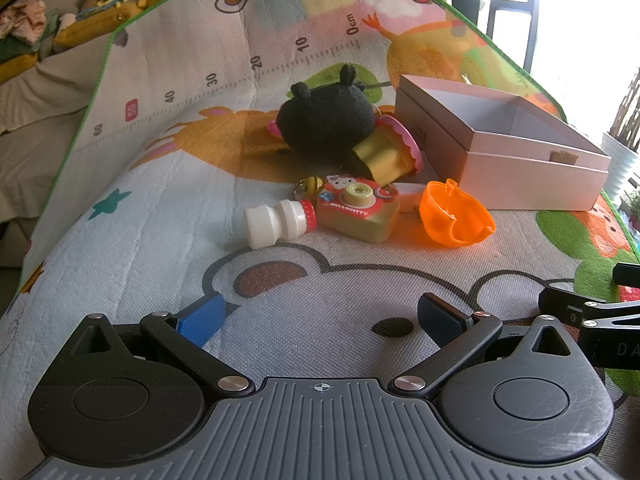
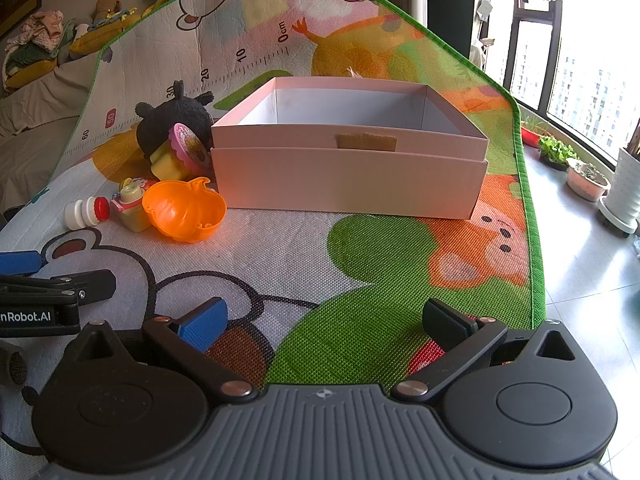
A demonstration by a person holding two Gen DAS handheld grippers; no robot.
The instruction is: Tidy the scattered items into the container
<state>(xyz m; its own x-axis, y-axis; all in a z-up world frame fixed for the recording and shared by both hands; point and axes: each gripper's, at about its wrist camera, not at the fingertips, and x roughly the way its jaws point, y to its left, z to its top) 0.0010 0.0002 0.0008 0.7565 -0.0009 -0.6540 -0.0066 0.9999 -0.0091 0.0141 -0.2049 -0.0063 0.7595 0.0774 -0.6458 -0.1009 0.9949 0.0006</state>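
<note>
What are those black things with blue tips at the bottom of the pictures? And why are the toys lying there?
Those are two grabbing tools, one held in each of a person's hands. Each carries a camera looking forward along its jaws, so you get two pictures. The left gripper and the right gripper are both open and hold nothing. On the play mat lie a small white bottle, a toy camera, an orange pumpkin cup, a yellow toy with a pink frill and a black plush toy. They belong in the empty pink box.

Box (image 2: 348, 184) toward the mat's (image 2: 360, 272) right edge, toy cluster just left, plush (image 1: 326, 120) behind, bottle (image 1: 280, 222) leftmost
</note>
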